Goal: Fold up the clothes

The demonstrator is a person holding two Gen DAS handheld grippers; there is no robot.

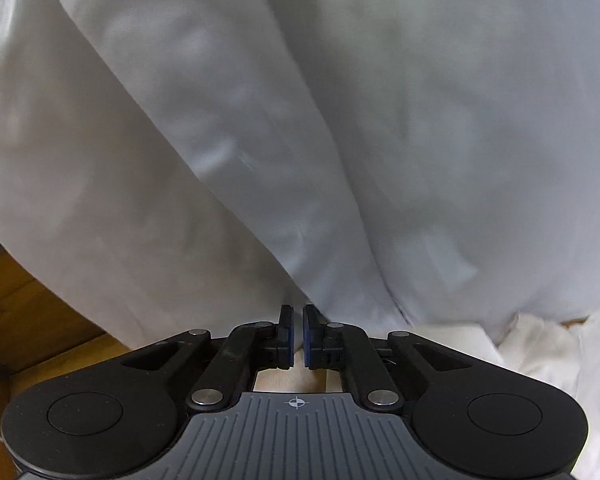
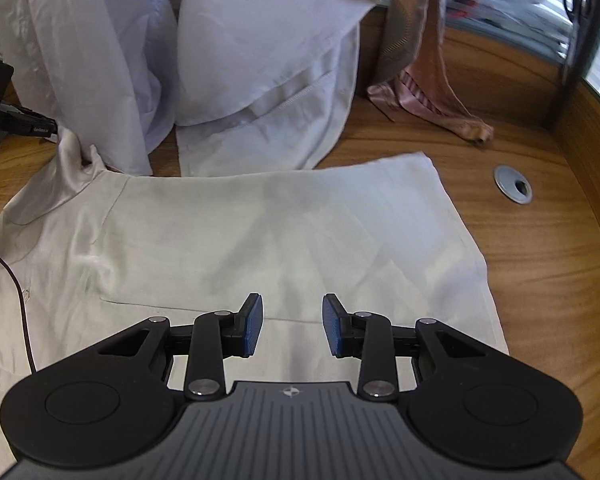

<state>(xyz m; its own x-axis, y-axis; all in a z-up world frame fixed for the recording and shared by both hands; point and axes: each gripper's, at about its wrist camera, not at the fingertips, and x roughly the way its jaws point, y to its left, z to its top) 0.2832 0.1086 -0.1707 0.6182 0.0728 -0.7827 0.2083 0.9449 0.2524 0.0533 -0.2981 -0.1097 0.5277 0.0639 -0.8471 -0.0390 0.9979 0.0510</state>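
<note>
cream shirt [image 2: 260,232] flat on desk, white shirt [image 2: 236,60] raised

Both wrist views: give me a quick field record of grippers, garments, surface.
left hand-held gripper: nearly shut, pale blue-white shirt at its tips; a grip cannot be confirmed
right hand-held gripper: open, empty, above the cream garment
cream garment: lying flat on the wooden desk
hanging shirt: draped behind the cream garment, lower edge on the desk
pink patterned cloth: far right, hanging onto the desk
cable grommet: right of the cream garment
</note>
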